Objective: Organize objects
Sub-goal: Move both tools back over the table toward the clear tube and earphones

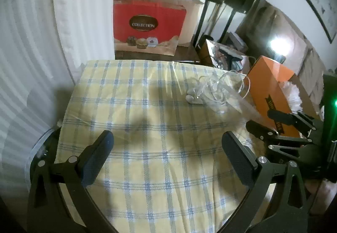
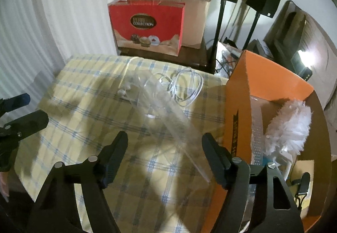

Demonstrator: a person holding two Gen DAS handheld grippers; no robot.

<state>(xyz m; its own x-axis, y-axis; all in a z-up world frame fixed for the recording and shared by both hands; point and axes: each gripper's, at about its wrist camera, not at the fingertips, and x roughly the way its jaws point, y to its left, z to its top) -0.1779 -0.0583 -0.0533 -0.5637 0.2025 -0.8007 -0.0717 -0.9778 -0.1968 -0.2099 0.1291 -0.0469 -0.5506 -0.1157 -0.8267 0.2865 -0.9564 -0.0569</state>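
The step in hand appeared to be the approach, nothing yet grasped. At left, the left gripper [image 1: 167, 157] hovered over the checked tablecloth [image 1: 137, 127] with jaws wide and empty. Toward the far right of the table lay the task's things: a clear plastic bag [image 2: 168, 110] holding a tangle of white cable [image 2: 185, 89]. The right gripper [image 2: 164, 159], jaws also wide and empty, hung just near the bag's near end. The next move probably called for closing on the thin, slippery film without snagging the loops. At right stood an open orange box [image 2: 238, 110] containing a white feather duster [image 2: 288, 127], close beside the bag and crowding the right finger.
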